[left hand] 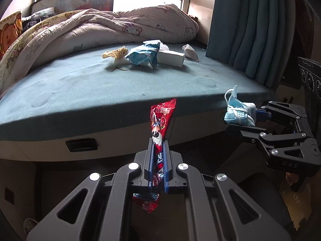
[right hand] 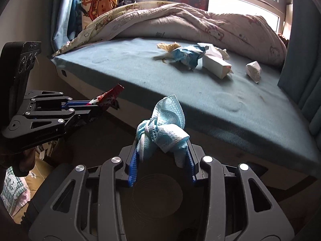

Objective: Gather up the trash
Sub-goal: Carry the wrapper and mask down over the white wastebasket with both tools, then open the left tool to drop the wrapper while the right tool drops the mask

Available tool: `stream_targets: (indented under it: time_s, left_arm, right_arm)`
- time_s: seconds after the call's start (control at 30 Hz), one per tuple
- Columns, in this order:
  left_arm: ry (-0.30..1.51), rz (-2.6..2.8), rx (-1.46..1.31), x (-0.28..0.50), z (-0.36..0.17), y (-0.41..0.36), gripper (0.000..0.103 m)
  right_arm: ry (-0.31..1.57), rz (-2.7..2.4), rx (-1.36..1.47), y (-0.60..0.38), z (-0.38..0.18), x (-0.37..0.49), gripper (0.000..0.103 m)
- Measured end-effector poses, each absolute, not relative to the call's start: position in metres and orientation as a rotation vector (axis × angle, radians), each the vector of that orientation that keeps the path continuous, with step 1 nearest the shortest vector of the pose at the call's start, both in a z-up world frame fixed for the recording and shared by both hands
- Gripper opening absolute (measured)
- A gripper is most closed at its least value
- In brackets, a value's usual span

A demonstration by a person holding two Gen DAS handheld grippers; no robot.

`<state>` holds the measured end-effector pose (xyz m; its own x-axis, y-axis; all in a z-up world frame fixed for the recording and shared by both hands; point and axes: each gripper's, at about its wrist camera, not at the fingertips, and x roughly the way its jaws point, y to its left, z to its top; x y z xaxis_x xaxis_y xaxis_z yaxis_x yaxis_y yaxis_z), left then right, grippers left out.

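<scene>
Both hands stood off the near edge of the bed (left hand: 80,92), already loaded: the left gripper (left hand: 158,140) had its fingers pinched shut on a red snack wrapper (left hand: 160,116) standing lengthwise between them, the right gripper (right hand: 161,150) clamped around a crumpled blue face mask (right hand: 164,124). The remaining trash (a blue-white wrapper (right hand: 186,55), a white box (right hand: 215,66), a paper wad (right hand: 253,70)) lay well ahead across the mattress, nearer the right hand, I judged.

Both wrist views face the bed (left hand: 140,92) from its edge
</scene>
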<state>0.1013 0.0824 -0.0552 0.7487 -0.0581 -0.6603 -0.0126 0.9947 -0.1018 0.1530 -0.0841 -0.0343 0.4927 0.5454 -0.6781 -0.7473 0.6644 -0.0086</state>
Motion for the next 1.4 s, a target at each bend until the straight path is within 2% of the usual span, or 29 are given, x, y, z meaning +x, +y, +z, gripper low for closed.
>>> stream_targets:
  time_s: [0.27,0.63,0.83,1.03,1.23,1.27,1.3,1.33,1.37,1.4]
  left_arm:
    - [0.838,-0.067,-0.109,0.089,-0.116,0.057,0.007]
    - [1.082,-0.142,-0.168,0.131,-0.273,0.036,0.006]
    - [1.191,-0.151,-0.165,0.156,-0.339,0.033,0.007]
    - [1.268,-0.181,-0.094,0.176,-0.379,0.028,0.007]
    - [1.305,-0.205,-0.051,0.194,-0.405,0.017,0.010]
    - [1.314,-0.203,-0.053,0.195,-0.406,0.016,0.015]
    - [1.319,-0.201,-0.054,0.196,-0.408,0.015,0.030]
    - [1.322,-0.196,-0.052,0.197,-0.409,0.015,0.039]
    - [1.319,-0.184,-0.045,0.197,-0.408,0.014,0.063]
    - [1.308,-0.171,-0.035,0.197,-0.406,0.013,0.076]
  right_arm:
    - [0.807,0.827,-0.325,-0.104,-0.099,0.134,0.037]
    - [0.988,0.787,-0.253,-0.119,-0.234,0.168,0.037]
    - [1.099,0.772,-0.290,-0.110,-0.297,0.181,0.037]
    - [1.198,0.755,-0.307,-0.098,-0.345,0.193,0.037]
    - [1.250,0.737,-0.325,-0.089,-0.367,0.202,0.037]
    - [1.255,0.735,-0.326,-0.086,-0.369,0.203,0.037]
    - [1.258,0.733,-0.328,-0.085,-0.372,0.202,0.037]
    - [1.264,0.733,-0.329,-0.087,-0.373,0.204,0.037]
    - [1.270,0.734,-0.332,-0.087,-0.373,0.206,0.037]
    - [1.275,0.733,-0.334,-0.088,-0.374,0.207,0.037]
